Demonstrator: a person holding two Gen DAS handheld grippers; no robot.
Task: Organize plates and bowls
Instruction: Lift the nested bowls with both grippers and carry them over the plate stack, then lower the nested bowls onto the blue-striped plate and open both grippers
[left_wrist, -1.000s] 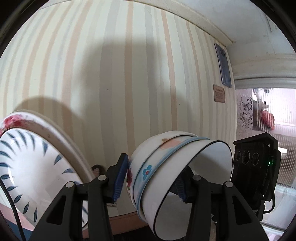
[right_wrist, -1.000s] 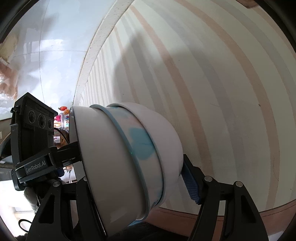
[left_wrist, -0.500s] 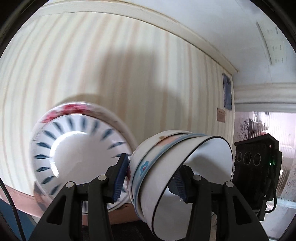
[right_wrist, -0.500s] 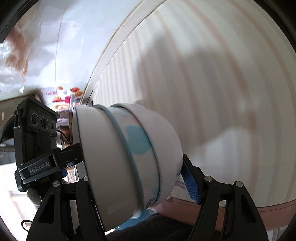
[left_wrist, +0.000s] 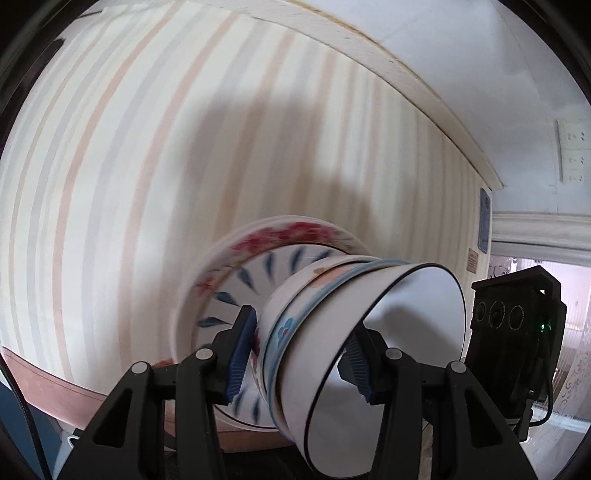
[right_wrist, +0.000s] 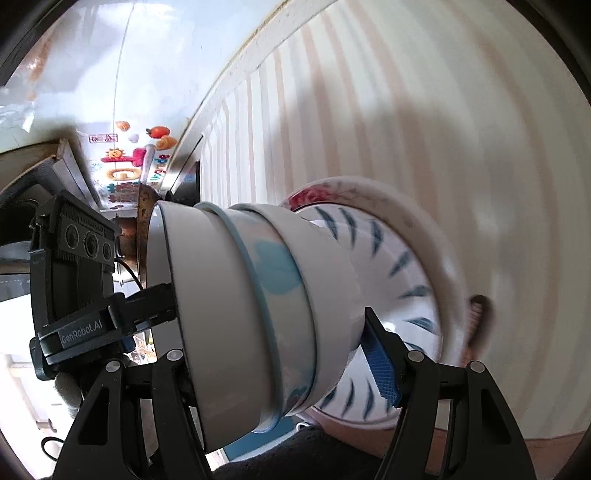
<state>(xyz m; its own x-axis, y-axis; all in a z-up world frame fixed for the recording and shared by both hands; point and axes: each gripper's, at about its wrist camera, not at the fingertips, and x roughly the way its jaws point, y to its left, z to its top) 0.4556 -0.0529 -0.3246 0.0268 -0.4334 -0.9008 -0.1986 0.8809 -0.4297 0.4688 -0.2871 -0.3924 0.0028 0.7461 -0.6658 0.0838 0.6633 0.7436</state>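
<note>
- The left gripper (left_wrist: 299, 354) is clamped on the wall of a stack of bowls (left_wrist: 332, 332): one blue pad presses the outside, the other sits inside the innermost white bowl.
- The right gripper (right_wrist: 280, 354) grips the same stack of bowls (right_wrist: 258, 306) from its other side, one blue pad against the outer bowl's base end (its other finger is hidden behind the stack).
- The stack lies tilted on its side, held up between both grippers.
- Behind it lies a pile of plates (left_wrist: 258, 266) on the striped tablecloth (left_wrist: 129, 166), the top one with blue leaf marks, a red-flowered rim beneath.
</note>
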